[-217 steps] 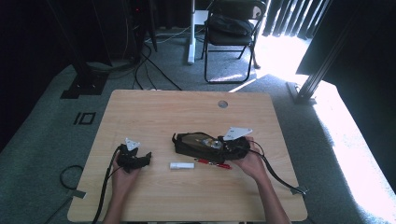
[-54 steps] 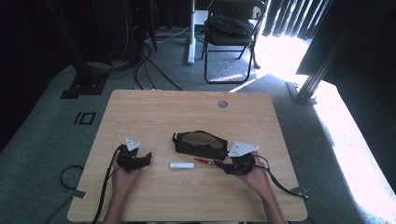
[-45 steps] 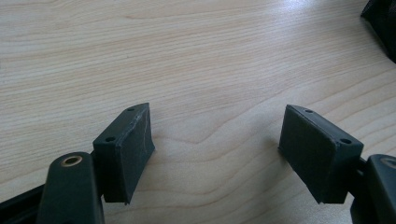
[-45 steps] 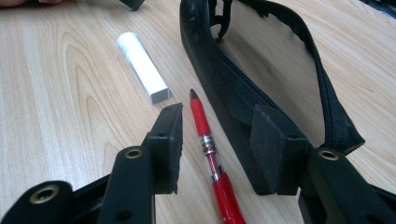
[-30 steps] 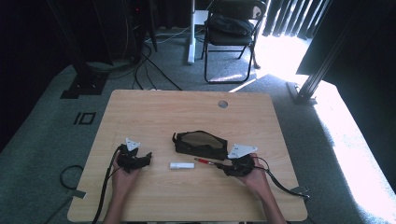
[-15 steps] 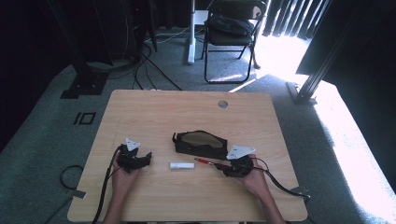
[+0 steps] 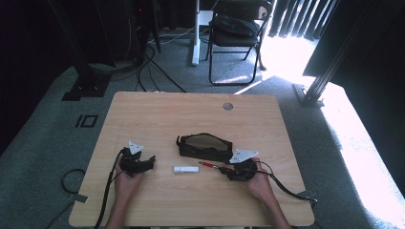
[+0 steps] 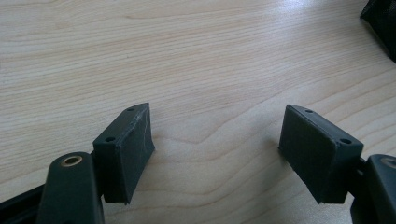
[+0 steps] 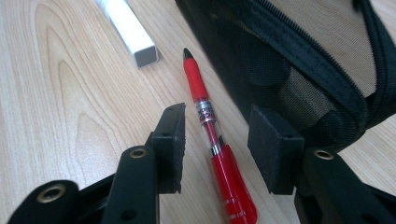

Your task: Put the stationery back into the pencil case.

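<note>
The right tool is straddling the red pen with its jaws spread on either side of the barrel; neither pad is touching it yet, so nothing is pinched. In the right gripper view the pen is lying flat on the desk, its black tip pointing toward twelve o'clock. The mesh pencil case is sitting just beside it at about two o'clock, and the white block is resting at eleven o'clock. In the high view the pen is lying at nine o'clock from the right tool, just below the case.

The risk is sitting on the case side. The pad there is standing right against the case wall, so closing could be catching fabric along with the barrel and dragging the case. The pen is round and slightly off-centre between the pads, so a one-sided touch could be rolling it away toward the white block. Gripping this near the cap end could also be letting the tip droop on lifting.

The left tool is resting spread wide over bare desk, holding nothing.
</note>
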